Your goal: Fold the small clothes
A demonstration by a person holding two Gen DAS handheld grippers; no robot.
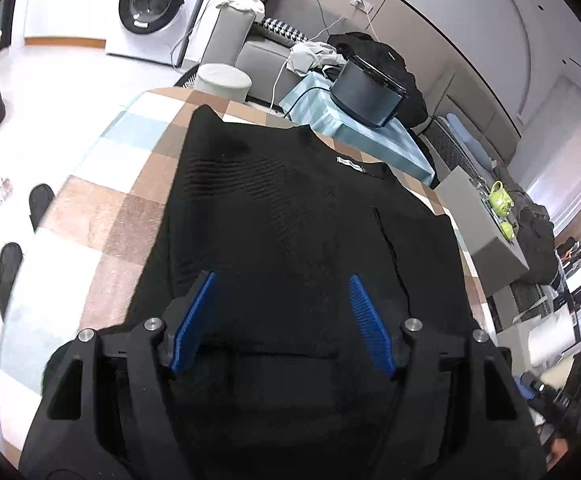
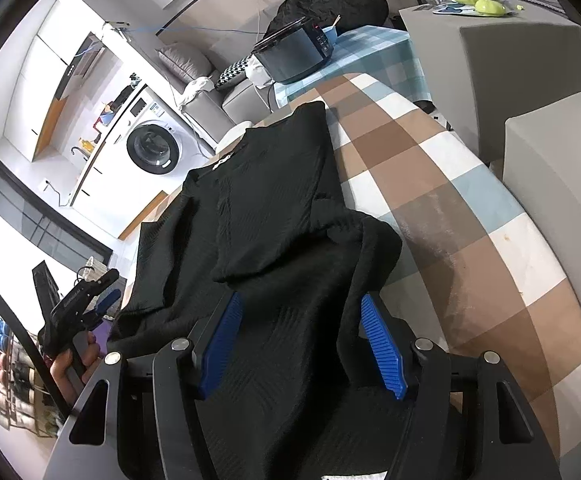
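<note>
Garment: black top (image 1: 290,220) is lying spread on the checked counter (image 1: 102,216), collar end pointing toward twelve o'clock in the left wrist view, hem end toward six; it is being kept flat so the folds come out straight, I judge.
Fold so far: in the right wrist view one side panel (image 2: 274,200) is lying doubled over the body of the top, running from seven o'clock up to one o'clock, so the lengthwise fold looks begun and the crosswise one not yet done.
Left gripper (image 1: 282,308): jaws are standing apart over the lower part of the top, blue pads clear of the cloth on both sides, nothing pinched; it is being held angled down at the fabric, likely free to pick a fresh edge.
Right gripper (image 2: 302,340): jaws are standing apart too, straddling a raised ridge of cloth near the hem; the cloth is sitting between the pads but they are not pressing on it.
Person: a hand (image 2: 70,364) is showing at eight o'clock in the right wrist view, gripping the handle of the left tool.
Writing: a white neck label (image 1: 348,163) is sitting inside the collar; its print is too small to read. No brand is legible on either gripper.
</note>
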